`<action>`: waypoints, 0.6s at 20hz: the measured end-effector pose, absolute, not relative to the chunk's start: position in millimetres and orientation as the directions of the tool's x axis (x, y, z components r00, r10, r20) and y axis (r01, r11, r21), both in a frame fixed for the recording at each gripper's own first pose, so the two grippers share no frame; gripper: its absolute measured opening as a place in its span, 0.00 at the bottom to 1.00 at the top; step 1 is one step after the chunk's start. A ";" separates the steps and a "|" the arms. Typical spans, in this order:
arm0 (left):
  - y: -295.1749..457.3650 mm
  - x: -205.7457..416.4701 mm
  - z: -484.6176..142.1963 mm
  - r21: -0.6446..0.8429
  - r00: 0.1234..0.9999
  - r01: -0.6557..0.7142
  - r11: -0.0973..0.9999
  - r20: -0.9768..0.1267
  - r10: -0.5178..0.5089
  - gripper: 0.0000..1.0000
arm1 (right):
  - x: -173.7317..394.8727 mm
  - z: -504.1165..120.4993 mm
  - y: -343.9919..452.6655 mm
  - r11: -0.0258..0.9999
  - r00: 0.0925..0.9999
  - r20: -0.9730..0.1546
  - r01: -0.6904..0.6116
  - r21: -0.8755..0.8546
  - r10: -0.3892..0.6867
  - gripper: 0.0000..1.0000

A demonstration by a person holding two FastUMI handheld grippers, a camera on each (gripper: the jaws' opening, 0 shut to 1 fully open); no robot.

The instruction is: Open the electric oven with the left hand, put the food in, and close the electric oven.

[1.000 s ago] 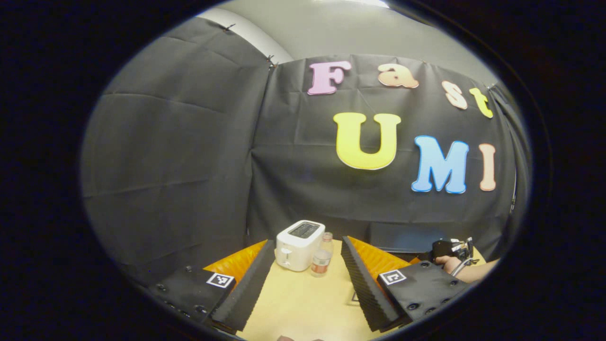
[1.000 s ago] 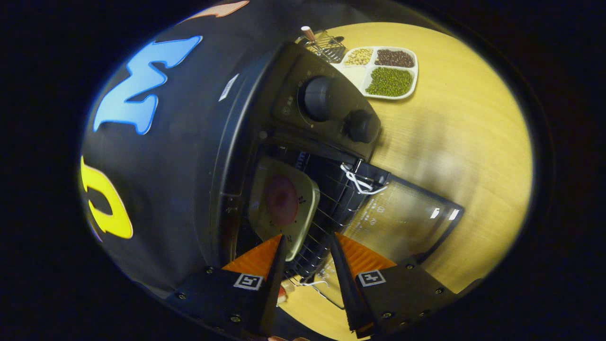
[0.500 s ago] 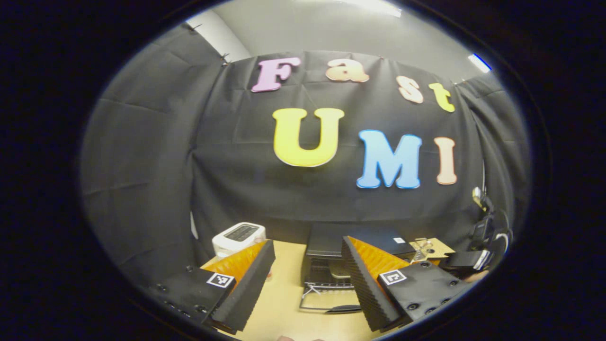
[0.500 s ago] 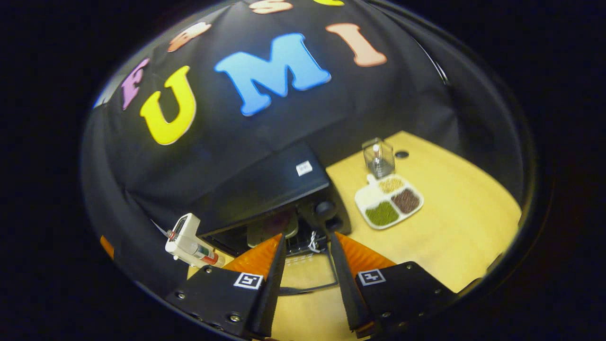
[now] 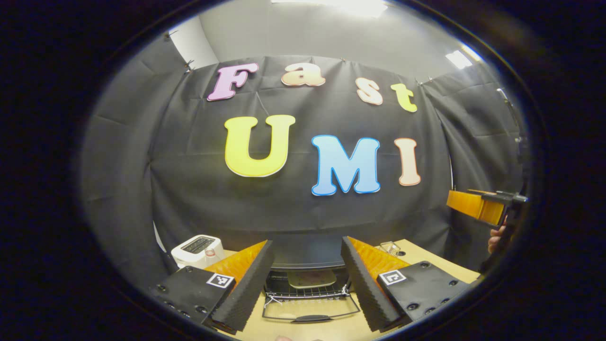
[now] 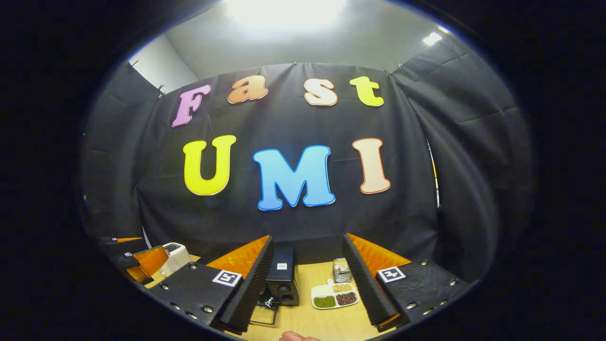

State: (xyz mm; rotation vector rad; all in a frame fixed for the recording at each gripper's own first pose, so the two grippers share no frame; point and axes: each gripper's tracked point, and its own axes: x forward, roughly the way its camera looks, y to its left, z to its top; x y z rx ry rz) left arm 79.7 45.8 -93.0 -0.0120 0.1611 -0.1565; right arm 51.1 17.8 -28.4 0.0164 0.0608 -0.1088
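The black electric oven stands on the wooden table with its glass door folded down flat in front. A pale plate rests on the wire rack inside; what lies on it is too small to make out. My left gripper hangs open in front of the oven, well back from the door. At the far right edge of the left gripper view, my right gripper is raised high, held by a hand. In the right gripper view, my right gripper is open and holds nothing, far from the oven.
A white toaster sits left of the oven. Right of the oven are a divided dish of beans and a clear jar. My left gripper appears at the left edge of the right gripper view.
My right gripper has pulled out of the oven, leaving the plate on the rack, and has risen far back. The left gripper has swung from the toaster to face the open oven.
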 end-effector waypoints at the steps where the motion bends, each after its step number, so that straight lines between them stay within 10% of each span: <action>1: 43.3 79.4 -101.6 -0.038 0.970 0.154 0.987 -0.183 -0.159 1.00 | 50.3 -30.5 15.6 0.994 0.992 -0.066 0.109 0.018 -0.108 0.90; 12: 21.5 67.6 -247.8 -0.092 0.833 0.178 0.980 -0.516 -0.200 0.91 | 52.0 -48.2 -10.5 0.991 0.985 -0.118 0.130 0.031 -0.126 0.91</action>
